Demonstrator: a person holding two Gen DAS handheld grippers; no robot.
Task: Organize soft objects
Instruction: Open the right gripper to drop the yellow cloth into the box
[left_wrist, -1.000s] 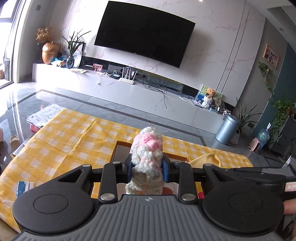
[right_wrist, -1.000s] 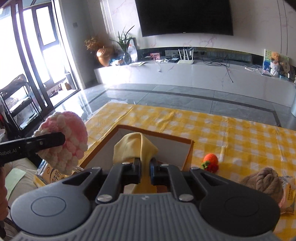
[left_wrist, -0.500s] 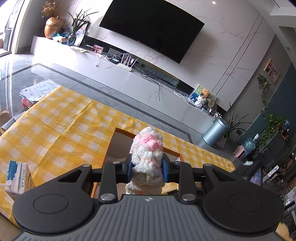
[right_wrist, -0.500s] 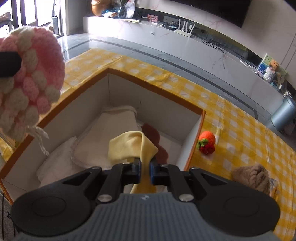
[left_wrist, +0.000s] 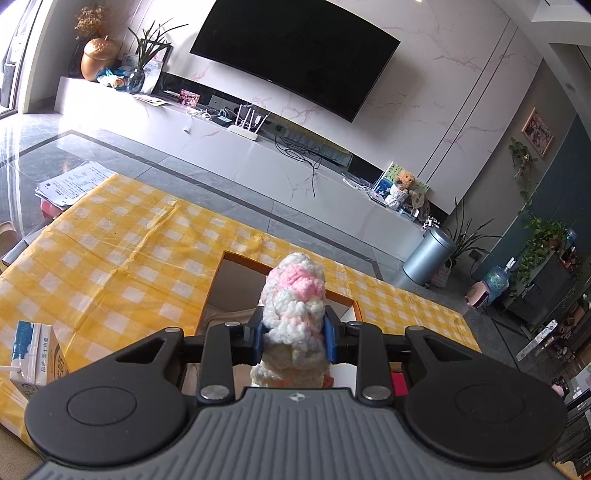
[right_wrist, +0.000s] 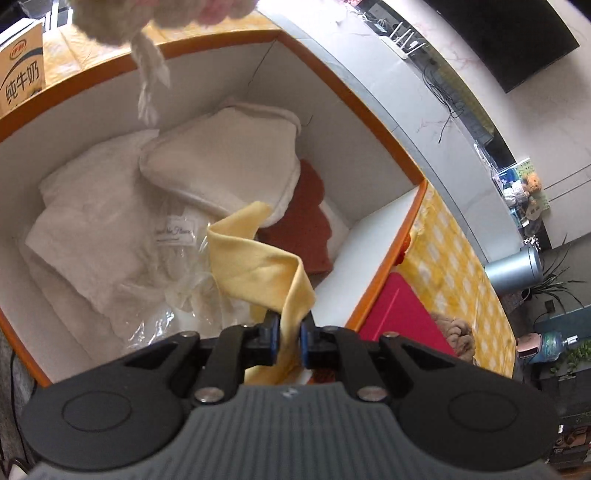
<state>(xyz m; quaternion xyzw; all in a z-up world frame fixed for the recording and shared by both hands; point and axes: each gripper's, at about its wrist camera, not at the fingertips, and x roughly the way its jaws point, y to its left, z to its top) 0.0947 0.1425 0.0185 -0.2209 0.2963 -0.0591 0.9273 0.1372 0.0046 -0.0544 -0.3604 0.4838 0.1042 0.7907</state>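
Left gripper (left_wrist: 294, 334): jaws clamped on pink-and-white crochet piece (left_wrist: 295, 306), which sticks up past the fingertips; orange-rimmed box (left_wrist: 213, 291) just beyond. Right gripper (right_wrist: 288, 338): jaws nearly closed, pinching yellow cloth (right_wrist: 255, 266), which drapes forward over white cloths (right_wrist: 92, 229) inside the box.

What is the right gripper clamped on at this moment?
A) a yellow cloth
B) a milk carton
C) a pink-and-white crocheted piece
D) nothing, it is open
A: the right gripper pinches a yellow cloth that hangs over the orange-rimmed box.
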